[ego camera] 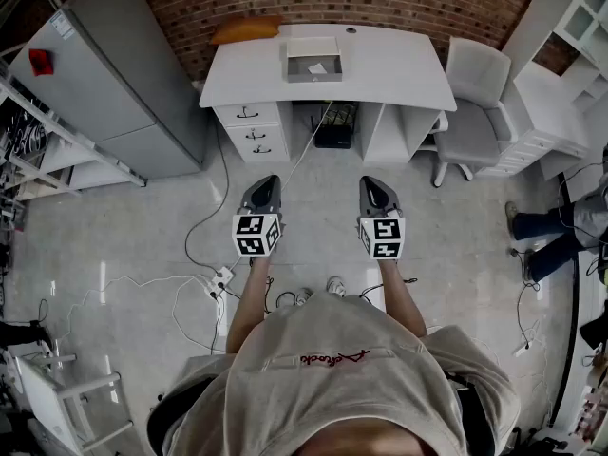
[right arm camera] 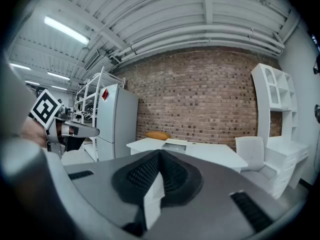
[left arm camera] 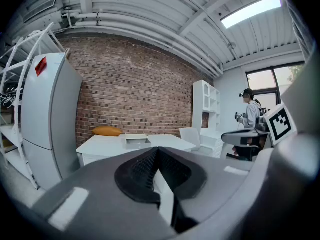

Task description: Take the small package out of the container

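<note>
Small package (ego camera: pixel 318 67): pale, seen lying inside the container (ego camera: pixel 313 78), which is set at the middle of the rear edge of the desk (ego camera: pixel 399 79).

Grey refrigerator (ego camera: pixel 114 74): stood left of the desk, against the brick wall (ego camera: pixel 399 3).

Orange cushion (ego camera: pixel 245 29): laid at the desk's rear left corner.

Left gripper (ego camera: pixel 267 182): held over the floor (ego camera: pixel 142 226), well short of the desk's front edge and pointed toward it. Its jaws are pressed together, with nothing caught between them.

Right gripper (ego camera: pixel 372 182): held level with the left one and near it, likewise well apart from the container. Its jaws are drawn fully together and are empty.

White chair (ego camera: pixel 472 103): placed at the desk's right end.
</note>
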Tool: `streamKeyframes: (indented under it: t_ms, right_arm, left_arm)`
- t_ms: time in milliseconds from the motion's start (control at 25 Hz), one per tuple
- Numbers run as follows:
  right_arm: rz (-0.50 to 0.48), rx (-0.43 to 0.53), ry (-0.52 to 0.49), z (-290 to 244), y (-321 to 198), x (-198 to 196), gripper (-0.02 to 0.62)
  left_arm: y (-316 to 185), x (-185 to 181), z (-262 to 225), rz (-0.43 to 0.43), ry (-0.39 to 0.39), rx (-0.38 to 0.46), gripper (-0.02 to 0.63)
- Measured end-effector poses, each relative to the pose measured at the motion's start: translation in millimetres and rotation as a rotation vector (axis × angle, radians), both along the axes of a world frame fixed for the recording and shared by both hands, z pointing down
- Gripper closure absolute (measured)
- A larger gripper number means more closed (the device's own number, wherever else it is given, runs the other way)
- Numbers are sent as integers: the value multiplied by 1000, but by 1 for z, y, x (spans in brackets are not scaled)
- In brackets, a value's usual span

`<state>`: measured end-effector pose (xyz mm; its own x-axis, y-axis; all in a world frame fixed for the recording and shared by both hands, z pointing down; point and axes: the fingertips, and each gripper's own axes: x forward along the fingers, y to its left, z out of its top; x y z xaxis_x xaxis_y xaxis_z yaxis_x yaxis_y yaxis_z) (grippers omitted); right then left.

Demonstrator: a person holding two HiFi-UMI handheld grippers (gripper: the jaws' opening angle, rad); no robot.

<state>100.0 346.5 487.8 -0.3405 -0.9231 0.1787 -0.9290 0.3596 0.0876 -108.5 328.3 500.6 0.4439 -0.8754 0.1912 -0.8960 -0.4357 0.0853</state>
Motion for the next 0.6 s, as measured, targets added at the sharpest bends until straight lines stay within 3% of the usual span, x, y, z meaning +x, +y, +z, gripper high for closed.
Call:
streamKeyframes:
  t_ms: [600]
  right_arm:
    - [-19, 7, -25, 2, -11, 11, 584]
  left_arm:
    - [-5, 10, 2, -15, -13, 2, 597]
